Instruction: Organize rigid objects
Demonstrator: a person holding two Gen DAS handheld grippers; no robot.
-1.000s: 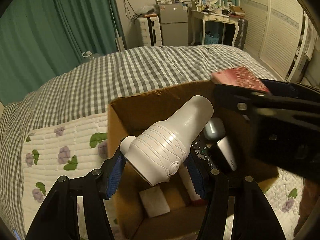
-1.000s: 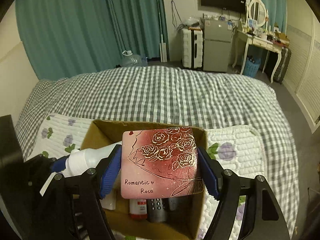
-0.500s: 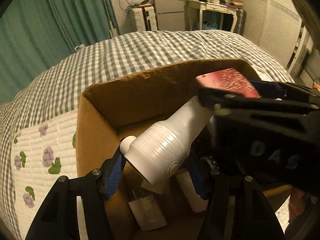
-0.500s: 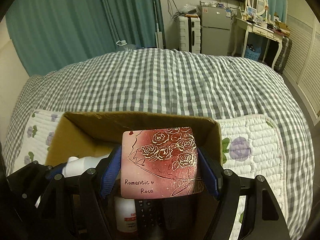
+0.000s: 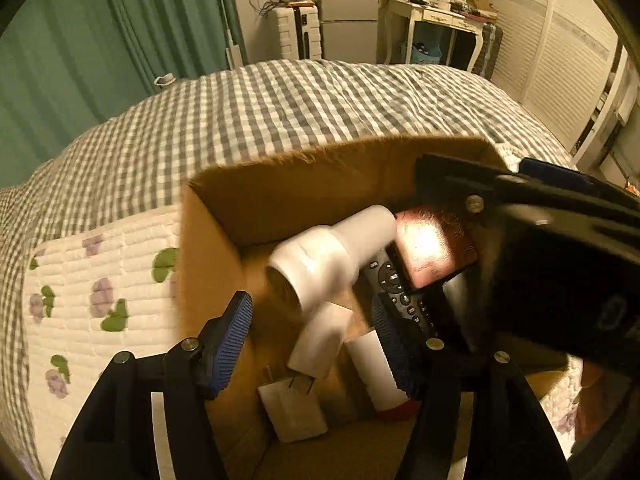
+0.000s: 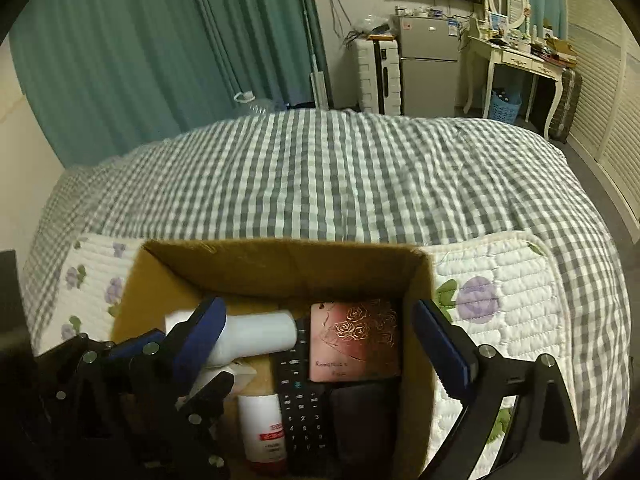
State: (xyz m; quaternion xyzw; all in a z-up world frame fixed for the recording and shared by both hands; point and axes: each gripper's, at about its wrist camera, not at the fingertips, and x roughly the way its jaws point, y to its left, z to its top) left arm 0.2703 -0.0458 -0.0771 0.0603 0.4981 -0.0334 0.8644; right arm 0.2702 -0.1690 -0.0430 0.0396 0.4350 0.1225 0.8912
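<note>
Rose tin [image 6: 355, 342] and white bottle [image 5: 334, 254] now down in box [image 5: 212, 240] (both tongs just opened, empty)

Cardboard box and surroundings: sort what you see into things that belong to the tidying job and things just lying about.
Part of the job:
cardboard box
white bottle
rose card
black remote
red-labelled tube
left gripper and right gripper, both open over the box

Just lying about:
checked bedspread
floral quilted mat
suitcase
small fridge
dressing table
</note>
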